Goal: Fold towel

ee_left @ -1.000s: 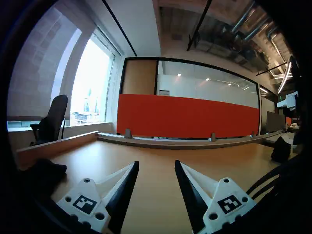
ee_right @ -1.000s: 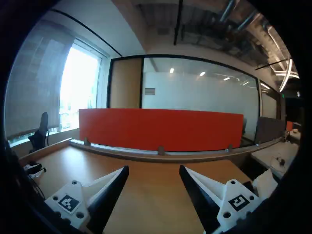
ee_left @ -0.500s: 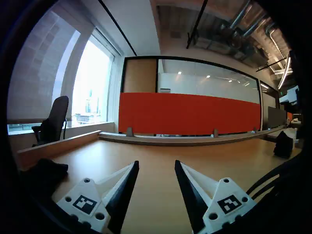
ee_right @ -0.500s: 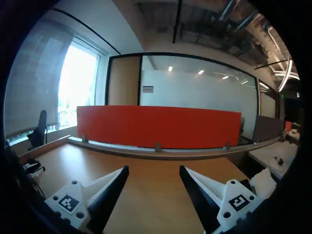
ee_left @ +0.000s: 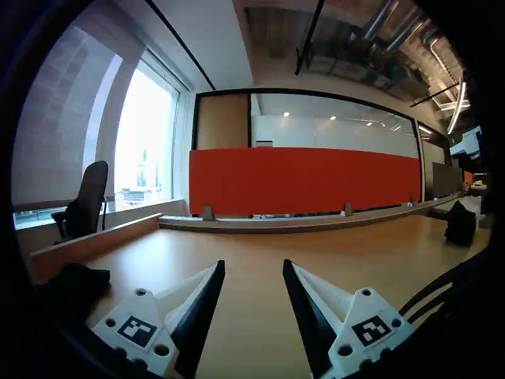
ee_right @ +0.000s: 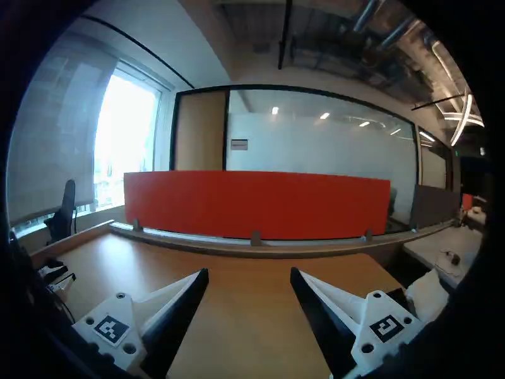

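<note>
Towel-like white cloth (ee_right: 428,292) beside wide-parted right tongs (ee_right: 249,274)

Both views skim the desk (ee_left: 265,249) toward, seemingly, one partition (ee_left: 303,180).

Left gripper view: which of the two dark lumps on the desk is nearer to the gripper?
The left lump, close beside the left gripper; the right lump sits farther off across the desk.

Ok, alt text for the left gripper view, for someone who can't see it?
The left gripper, open and holding nothing, points across a wooden desk toward an orange divider panel. A dark bundle lies at the desk's left, an office chair beside the window beyond.
</note>
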Available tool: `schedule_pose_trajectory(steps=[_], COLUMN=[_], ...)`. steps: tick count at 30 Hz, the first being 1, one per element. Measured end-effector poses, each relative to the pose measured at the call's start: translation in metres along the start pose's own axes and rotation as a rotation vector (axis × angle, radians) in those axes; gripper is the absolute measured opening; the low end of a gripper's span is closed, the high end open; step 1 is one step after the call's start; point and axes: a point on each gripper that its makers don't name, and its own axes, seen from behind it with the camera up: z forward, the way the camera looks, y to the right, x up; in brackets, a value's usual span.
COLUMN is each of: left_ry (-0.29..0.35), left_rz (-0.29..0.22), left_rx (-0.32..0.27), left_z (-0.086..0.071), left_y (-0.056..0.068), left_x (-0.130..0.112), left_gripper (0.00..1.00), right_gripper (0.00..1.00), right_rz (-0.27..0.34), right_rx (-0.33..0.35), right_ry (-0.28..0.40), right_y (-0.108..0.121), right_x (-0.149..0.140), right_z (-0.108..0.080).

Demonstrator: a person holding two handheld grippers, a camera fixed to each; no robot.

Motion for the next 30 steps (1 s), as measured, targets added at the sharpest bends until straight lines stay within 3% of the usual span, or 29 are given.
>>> schedule_pose_trajectory(steps=[15, 30], left_ry=[0.000, 0.000], left_rz=[0.001, 0.002], left_rx=[0.000, 0.001], left_z=[0.000, 0.000], left_y=[0.000, -0.001], left_x=[-0.001, -0.001], left_gripper=[0.67, 0.67], right_gripper=[1.00, 1.00], right_rz=[-0.005, 0.050], right_rx=[-0.031, -0.066], right_ry=[0.072, 0.155], right_y=[0.025, 0.056], right_x=[0.015, -0.003], right_z=[-0.003, -0.005])
